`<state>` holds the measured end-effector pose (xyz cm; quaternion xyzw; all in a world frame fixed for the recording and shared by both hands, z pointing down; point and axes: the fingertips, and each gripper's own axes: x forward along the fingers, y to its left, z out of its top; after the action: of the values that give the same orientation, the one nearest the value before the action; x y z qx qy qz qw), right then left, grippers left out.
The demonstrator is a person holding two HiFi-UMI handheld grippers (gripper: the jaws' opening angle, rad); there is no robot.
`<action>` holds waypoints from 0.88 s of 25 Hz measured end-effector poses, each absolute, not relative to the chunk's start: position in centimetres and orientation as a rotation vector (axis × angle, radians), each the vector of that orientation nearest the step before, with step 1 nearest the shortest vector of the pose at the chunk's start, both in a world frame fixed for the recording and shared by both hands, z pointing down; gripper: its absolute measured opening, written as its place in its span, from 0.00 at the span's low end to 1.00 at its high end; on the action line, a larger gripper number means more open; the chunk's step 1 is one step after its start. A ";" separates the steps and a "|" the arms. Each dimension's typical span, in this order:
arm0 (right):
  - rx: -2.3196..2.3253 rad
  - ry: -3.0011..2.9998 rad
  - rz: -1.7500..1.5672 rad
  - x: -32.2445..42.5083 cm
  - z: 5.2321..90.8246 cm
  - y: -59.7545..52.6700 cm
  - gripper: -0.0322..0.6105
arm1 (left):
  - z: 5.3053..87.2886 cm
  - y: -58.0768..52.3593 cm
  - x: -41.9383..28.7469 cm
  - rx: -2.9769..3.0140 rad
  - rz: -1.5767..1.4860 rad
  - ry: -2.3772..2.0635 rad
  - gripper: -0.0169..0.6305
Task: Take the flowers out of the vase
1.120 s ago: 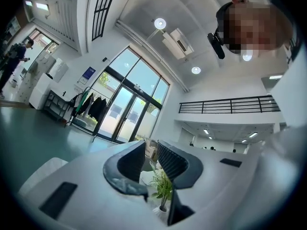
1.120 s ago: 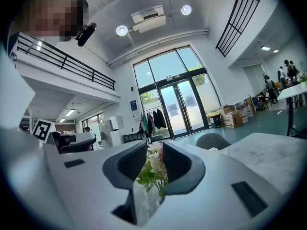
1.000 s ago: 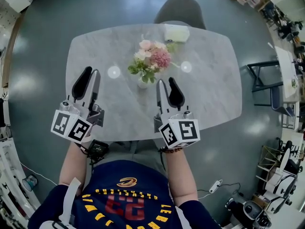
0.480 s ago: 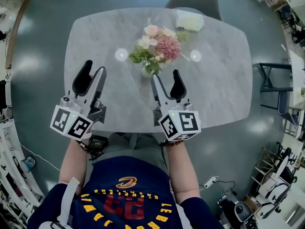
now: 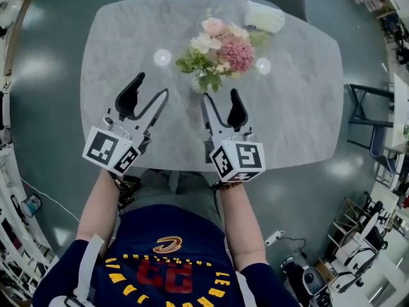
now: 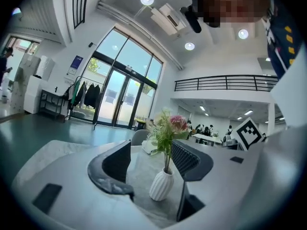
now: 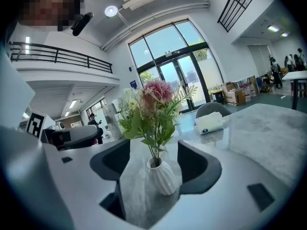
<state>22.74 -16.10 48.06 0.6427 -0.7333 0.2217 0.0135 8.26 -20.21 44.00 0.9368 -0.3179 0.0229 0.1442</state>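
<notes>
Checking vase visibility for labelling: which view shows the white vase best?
The right gripper view: the ribbed white vase stands whole, central and largest there. The left gripper view also shows it whole, slightly smaller. In the head view the flowers mostly cover it.

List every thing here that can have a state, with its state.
flowers: standing in the vase, not yet taken out.
vase: upright on the table, untouched.
left gripper: jaws have just been opening, now wide, nothing between them.
right gripper: jaws have just been opening, now wide, nothing between them.
white pack: lying flat near the table's far edge.
</notes>
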 end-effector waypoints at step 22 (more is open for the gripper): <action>1.909 -2.224 0.758 21.2 54.9 -20.8 0.45 | 51.8 -22.2 7.1 2.473 0.082 -0.985 0.04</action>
<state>21.23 -20.84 54.94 0.6295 -0.7335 0.2500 0.0569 7.13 -22.19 51.77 0.9021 -0.3594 0.0298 0.2369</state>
